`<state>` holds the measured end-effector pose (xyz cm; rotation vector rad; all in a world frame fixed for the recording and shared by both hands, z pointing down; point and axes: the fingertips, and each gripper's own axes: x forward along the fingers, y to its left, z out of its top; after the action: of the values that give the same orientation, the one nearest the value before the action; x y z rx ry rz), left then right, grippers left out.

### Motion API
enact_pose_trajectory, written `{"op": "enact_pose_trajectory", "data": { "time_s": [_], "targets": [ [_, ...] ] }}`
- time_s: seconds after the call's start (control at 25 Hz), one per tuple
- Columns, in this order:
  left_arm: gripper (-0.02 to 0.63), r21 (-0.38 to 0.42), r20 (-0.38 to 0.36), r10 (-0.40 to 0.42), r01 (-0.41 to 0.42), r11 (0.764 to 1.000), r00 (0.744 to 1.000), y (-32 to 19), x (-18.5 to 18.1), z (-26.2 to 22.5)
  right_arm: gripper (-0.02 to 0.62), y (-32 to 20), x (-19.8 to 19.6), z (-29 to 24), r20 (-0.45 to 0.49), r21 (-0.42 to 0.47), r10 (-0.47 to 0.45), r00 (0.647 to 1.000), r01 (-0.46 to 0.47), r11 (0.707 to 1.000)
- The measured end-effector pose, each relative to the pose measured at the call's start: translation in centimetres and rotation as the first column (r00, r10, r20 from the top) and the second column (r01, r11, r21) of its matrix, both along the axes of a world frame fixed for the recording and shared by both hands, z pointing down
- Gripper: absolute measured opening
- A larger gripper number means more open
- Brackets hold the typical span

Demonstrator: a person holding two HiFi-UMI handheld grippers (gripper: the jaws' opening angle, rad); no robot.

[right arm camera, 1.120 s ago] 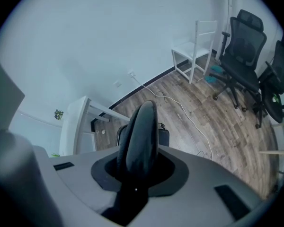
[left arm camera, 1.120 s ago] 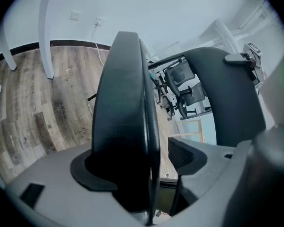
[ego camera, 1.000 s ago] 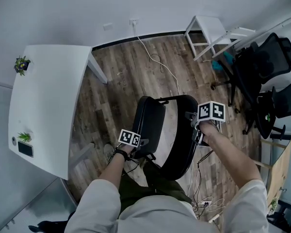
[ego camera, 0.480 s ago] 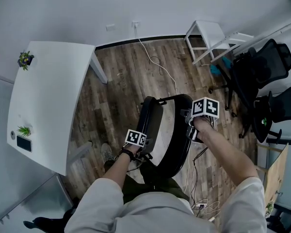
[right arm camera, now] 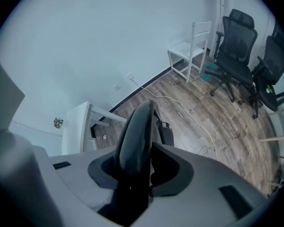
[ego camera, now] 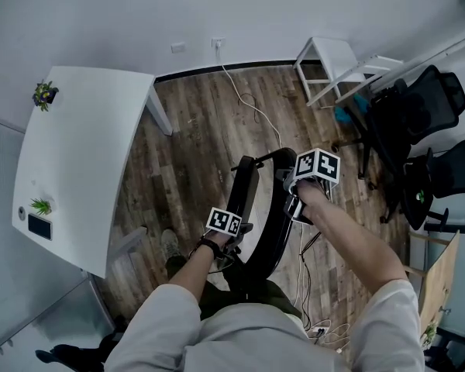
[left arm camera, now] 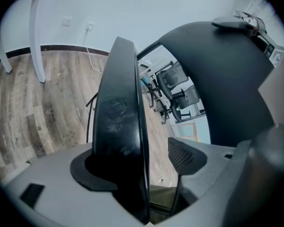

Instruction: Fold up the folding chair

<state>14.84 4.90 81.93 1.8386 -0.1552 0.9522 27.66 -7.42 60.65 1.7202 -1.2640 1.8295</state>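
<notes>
On the wooden floor (ego camera: 209, 122) directly before the person stands the folding chair (ego camera: 257, 208), its seat (ego camera: 244, 188) and backrest (ego camera: 281, 208) drawn almost flat together. Closing step judged nearly complete. Left gripper (left arm camera: 146, 162): jaws apart, seat edge between them and bearing on one pad only. Right gripper (right arm camera: 142, 171): jaws have just been opening, backrest rim between them, no firm clamp evident. Next move calls for pressing the two panels fully shut and keeping the frame upright.
</notes>
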Motion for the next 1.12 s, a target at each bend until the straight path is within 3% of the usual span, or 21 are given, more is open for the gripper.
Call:
{"op": "enact_pose_trajectory", "data": {
  "time_s": [0.2,0.32,0.92,1.12],
  "targets": [
    [0.364,-0.114,-0.143,-0.026,0.009,0.993,0.989,0.7,1.0,-1.8,0.166,-0.4,-0.7,-0.3,0.015,0.012,0.028,1.0,-0.028,1.0],
    [0.369,-0.139,-0.179,-0.023,-0.002,0.99,0.984,1.1,1.5,-2.4,0.175,-0.7,-1.1,-0.4,0.02,0.019,0.04,0.999,-0.041,0.999],
    [0.388,-0.098,-0.138,0.005,-0.019,0.995,0.99,1.9,2.7,-2.2,0.195,-1.4,-2.0,-0.7,0.032,0.039,0.073,0.997,-0.074,0.997],
    [0.397,-0.09,-0.091,0.038,-0.046,0.995,0.995,2.7,2.7,-1.6,0.2,-1.7,-2.4,-0.7,0.034,0.045,0.083,0.996,-0.084,0.995]
  ]
}}
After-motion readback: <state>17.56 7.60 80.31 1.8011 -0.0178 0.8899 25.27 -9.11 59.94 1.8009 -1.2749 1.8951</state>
